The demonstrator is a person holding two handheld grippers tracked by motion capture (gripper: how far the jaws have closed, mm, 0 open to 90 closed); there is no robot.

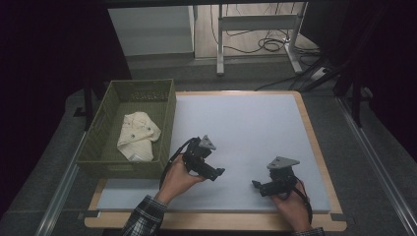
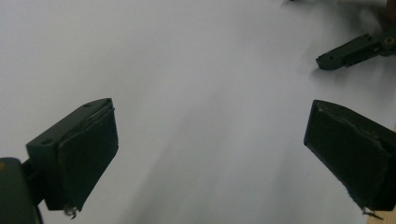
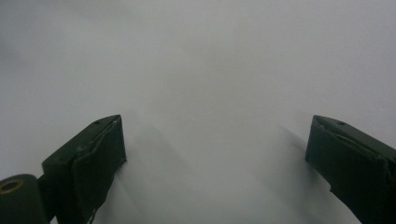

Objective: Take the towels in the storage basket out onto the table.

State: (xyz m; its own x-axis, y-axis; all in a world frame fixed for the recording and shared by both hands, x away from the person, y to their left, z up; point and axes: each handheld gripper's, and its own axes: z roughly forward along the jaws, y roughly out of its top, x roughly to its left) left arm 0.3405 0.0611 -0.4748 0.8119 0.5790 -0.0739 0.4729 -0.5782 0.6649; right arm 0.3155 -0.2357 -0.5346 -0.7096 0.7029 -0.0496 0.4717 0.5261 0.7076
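We hold the left gripper (image 1: 216, 173) and right gripper (image 1: 256, 185) low over the bare mat (image 1: 246, 123), jaws apart and empty, apparently resting, while the cloth (image 1: 138, 135) lies in the basket (image 1: 101, 147).

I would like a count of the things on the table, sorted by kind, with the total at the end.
Baskets: 1, the green basket at the table's left edge
Cloths: 1, the cream cloth lying inside the basket
Grippers: 2, the left gripper and the right gripper, both with jaws apart and holding nothing
Total: 4
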